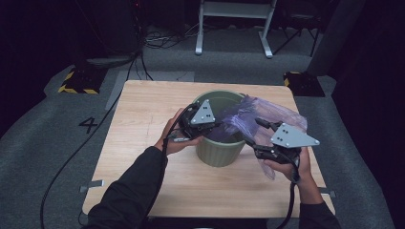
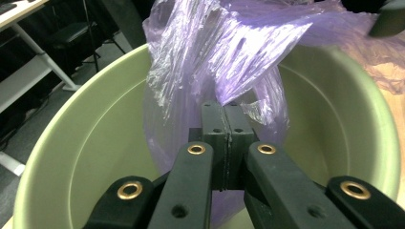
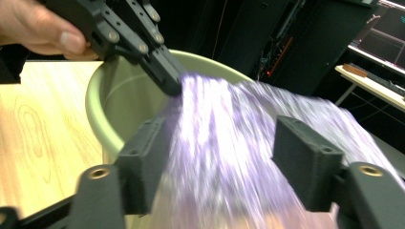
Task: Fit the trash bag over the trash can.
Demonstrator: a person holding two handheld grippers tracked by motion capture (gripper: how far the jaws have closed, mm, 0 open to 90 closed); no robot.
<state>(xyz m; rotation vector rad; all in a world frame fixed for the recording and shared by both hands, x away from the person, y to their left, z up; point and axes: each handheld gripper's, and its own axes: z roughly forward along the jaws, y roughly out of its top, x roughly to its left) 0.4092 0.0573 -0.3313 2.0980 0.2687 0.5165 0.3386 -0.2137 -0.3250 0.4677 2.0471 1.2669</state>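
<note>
Now the left gripper (image 2: 224,114) pinches a thin purple plastic bag (image 2: 224,52) over the round pale-green plastic bin (image 2: 76,138); right gripper (image 3: 224,152), jaws apart, straddles the bag near the bin's right rim.

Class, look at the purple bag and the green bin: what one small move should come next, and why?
Probably close the right hand-held gripper on the bag. Its jaws stand open with film between them, while the left hand-held gripper is shut on the bag inside the bin. Most of the bag hangs outside the rim on the right, so a second grip seems needed to spread it over the bin.
</note>
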